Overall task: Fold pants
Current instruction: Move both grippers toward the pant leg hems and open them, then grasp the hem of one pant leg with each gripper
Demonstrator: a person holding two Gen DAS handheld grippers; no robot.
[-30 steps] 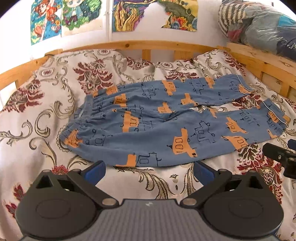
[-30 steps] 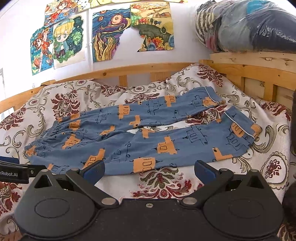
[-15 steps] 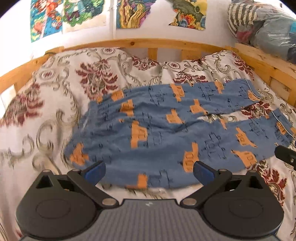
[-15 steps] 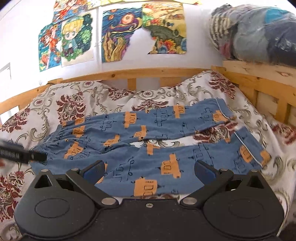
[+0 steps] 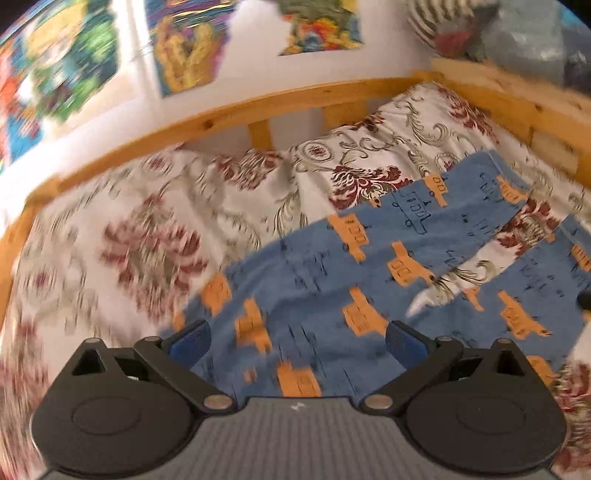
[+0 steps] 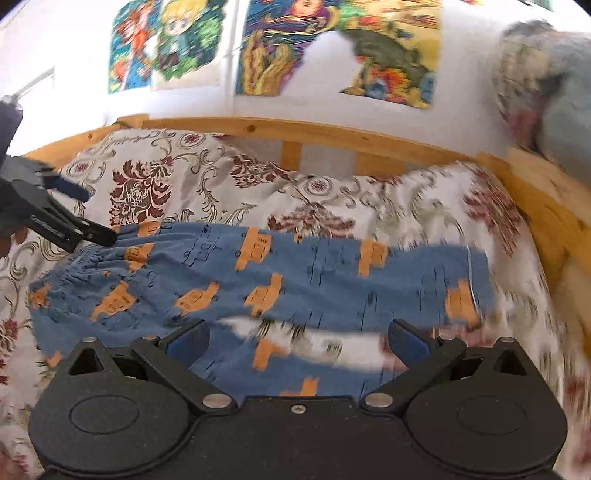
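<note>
Blue pants (image 5: 332, 280) with orange truck prints lie flat on the floral bed cover, waistband to the left, two legs spread to the right. My left gripper (image 5: 297, 338) hovers open over the waist and upper leg area, nothing between its blue pads. In the right wrist view the same pants (image 6: 314, 273) fill the middle, and my right gripper (image 6: 297, 339) is open above the gap between the legs. The left gripper (image 6: 85, 218) shows there at the far left, its fingertips just above the gathered waistband. Both views are motion-blurred.
A wooden bed rail (image 5: 280, 107) runs along the back and right side (image 6: 546, 199). Colourful posters (image 6: 332, 48) hang on the white wall. Bagged bedding (image 5: 509, 33) sits on the right ledge. The floral bed cover (image 5: 147, 229) is bare left of the pants.
Both grippers have advanced over the pants and tilted; the left now reaches the waistband's far edge, the right sits over the legs. Both stay open.
</note>
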